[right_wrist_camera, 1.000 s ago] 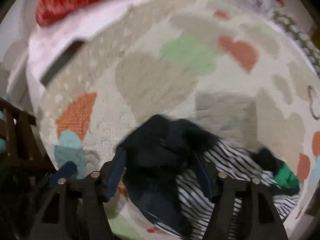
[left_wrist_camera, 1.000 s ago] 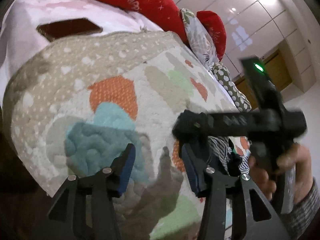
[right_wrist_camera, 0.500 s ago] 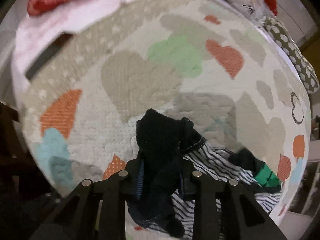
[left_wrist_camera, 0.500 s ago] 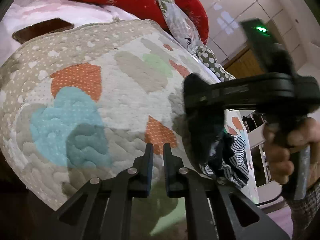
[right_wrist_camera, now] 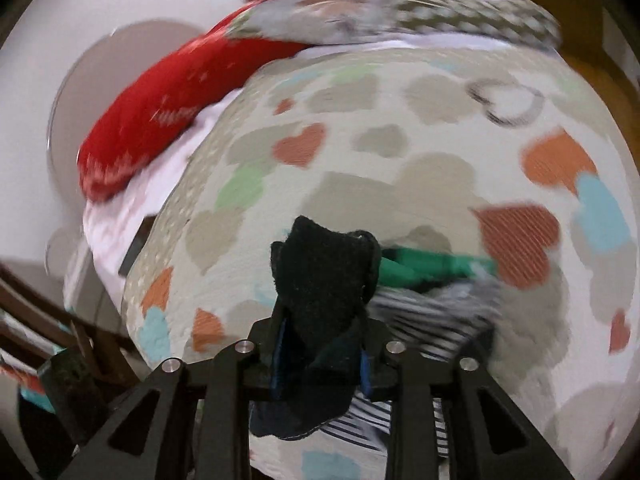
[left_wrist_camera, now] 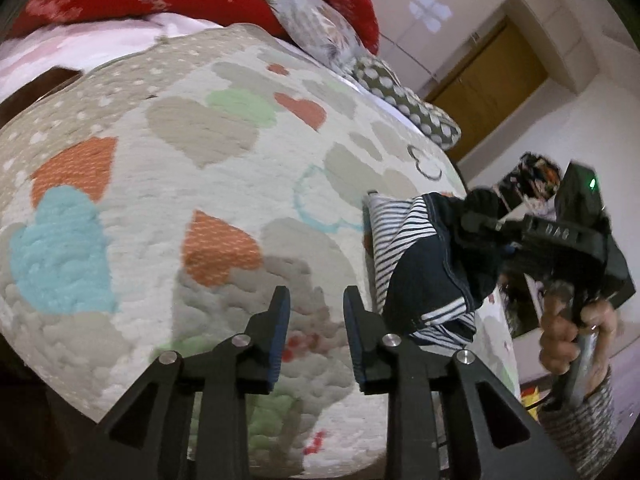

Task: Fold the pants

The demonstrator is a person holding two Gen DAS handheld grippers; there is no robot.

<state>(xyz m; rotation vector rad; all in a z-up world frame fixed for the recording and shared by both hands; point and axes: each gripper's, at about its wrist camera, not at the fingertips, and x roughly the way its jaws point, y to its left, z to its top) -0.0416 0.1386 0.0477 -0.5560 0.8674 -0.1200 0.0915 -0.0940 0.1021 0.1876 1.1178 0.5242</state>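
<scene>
My right claw is pinched tight on a bunch of dark, soft cloth, and that cloth is part of the pants, which are dark blue with black and white stripes. The jaws have just been easing a bit wider, but the cloth is squeezed between them. The pants hang from this claw above the heart quilt, near the quilt's right edge, and the loose end droops down onto it. My left claw has nothing in it. Its jaws have just been opening a little and stand apart over the quilt, just beside the hanging pants, not touching them. My right hand holds the handle out past the quilt's edge. Here is what I think could go wrong. I only have a small bunch of cloth, so the pants could slip out if I shake them. They are all scrunched up, so I might grab the wrong bit with my left claw and fold a lump, not a leg. A green thing lies on the quilt right beside the pants, and it could get dragged along. I see no box or basket on the quilt, so nothing is inside anything.
</scene>
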